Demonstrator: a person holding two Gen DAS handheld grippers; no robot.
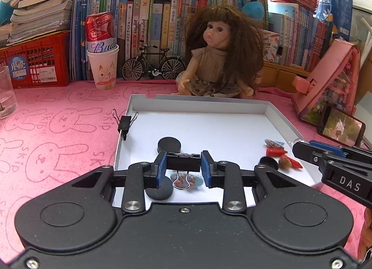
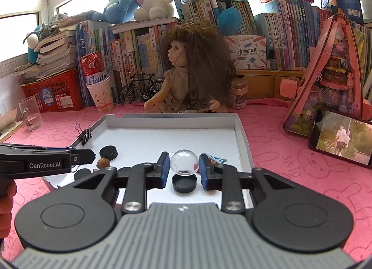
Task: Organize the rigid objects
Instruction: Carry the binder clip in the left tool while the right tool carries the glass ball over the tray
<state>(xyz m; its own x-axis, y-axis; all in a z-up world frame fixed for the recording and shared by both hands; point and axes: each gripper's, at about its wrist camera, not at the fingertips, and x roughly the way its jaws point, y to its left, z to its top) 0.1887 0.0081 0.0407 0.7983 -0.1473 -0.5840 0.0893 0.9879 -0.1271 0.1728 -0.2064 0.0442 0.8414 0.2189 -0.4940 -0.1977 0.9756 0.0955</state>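
My left gripper is shut on a black binder clip, its wire handles hanging down over the white tray. My right gripper is shut on a clear glass ball, held above a black round cap in the tray. Black discs, a walnut, red and blue small pieces lie in the tray. A second binder clip is clamped on the tray's left rim. The right gripper shows at the right edge of the left wrist view, and the left gripper at the left edge of the right wrist view.
A doll sits just behind the tray. A paper cup with a red can, a toy bicycle, a red crate and books line the back. A glass stands left; a phone and pink house right.
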